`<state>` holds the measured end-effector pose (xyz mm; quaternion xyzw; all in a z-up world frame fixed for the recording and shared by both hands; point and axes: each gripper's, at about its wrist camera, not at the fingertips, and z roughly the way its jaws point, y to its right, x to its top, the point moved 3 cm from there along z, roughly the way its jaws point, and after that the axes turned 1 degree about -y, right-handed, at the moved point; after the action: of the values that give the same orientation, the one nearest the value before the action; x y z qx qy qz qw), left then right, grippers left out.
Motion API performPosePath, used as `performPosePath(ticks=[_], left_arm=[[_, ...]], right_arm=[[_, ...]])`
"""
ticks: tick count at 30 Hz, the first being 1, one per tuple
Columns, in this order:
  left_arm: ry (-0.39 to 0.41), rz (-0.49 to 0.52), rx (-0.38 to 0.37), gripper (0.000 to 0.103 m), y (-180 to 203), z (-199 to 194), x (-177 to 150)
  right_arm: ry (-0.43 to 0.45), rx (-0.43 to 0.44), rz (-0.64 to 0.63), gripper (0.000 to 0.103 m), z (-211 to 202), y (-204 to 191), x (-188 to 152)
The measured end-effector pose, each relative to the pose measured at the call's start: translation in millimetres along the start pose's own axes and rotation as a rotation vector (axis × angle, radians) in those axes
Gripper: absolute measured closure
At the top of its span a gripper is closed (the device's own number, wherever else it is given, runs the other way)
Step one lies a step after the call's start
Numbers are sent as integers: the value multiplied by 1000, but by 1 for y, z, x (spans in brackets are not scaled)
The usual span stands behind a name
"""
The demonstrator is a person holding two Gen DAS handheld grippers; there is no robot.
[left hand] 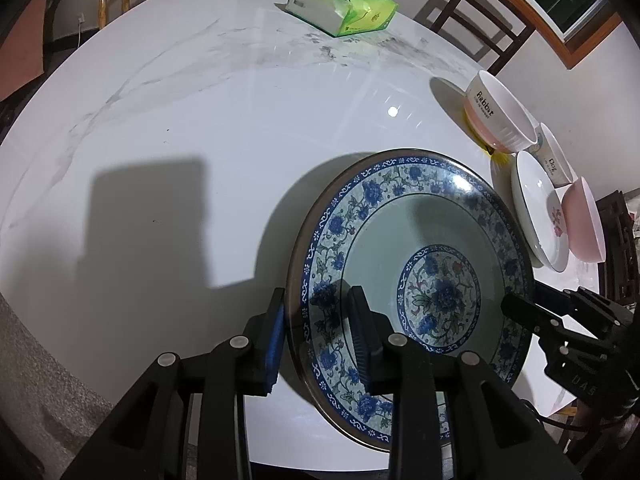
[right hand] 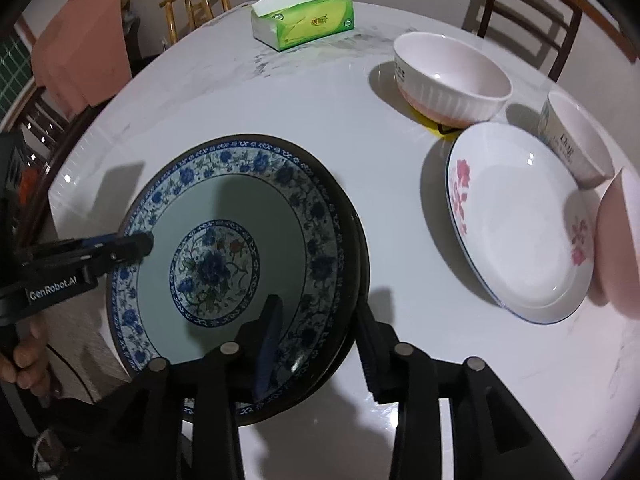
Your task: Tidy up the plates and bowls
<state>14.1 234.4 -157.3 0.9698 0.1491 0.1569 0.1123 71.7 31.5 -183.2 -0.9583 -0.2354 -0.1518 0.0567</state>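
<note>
Blue-patterned plate point(left hand: 416, 264) straddled at rim by left gripper point(left hand: 320, 344) and right gripper point(right hand: 316, 354); whether rim is clamped cannot be told.

The big plate point(right hand: 240, 248) is sitting at the near edge of the table point(right hand: 320, 112). To its right a smaller plate point(right hand: 520, 232) is lying, with three bowls point(right hand: 452, 80) crowding behind and beside it. A tissue box point(right hand: 304, 20) is resting at the far side.
</note>
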Motion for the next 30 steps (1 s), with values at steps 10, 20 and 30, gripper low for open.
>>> performPosePath(ticks=[10, 20, 30], left_arm=[[36, 36, 66, 77, 6, -3, 0], [306, 95, 214, 60, 30, -39, 10], [349, 244, 71, 54, 112, -34, 20]], right_arm=[[55, -32, -30, 64, -12, 1, 1], [245, -19, 93, 64, -37, 56, -14], [366, -85, 279, 64, -69, 149, -39]])
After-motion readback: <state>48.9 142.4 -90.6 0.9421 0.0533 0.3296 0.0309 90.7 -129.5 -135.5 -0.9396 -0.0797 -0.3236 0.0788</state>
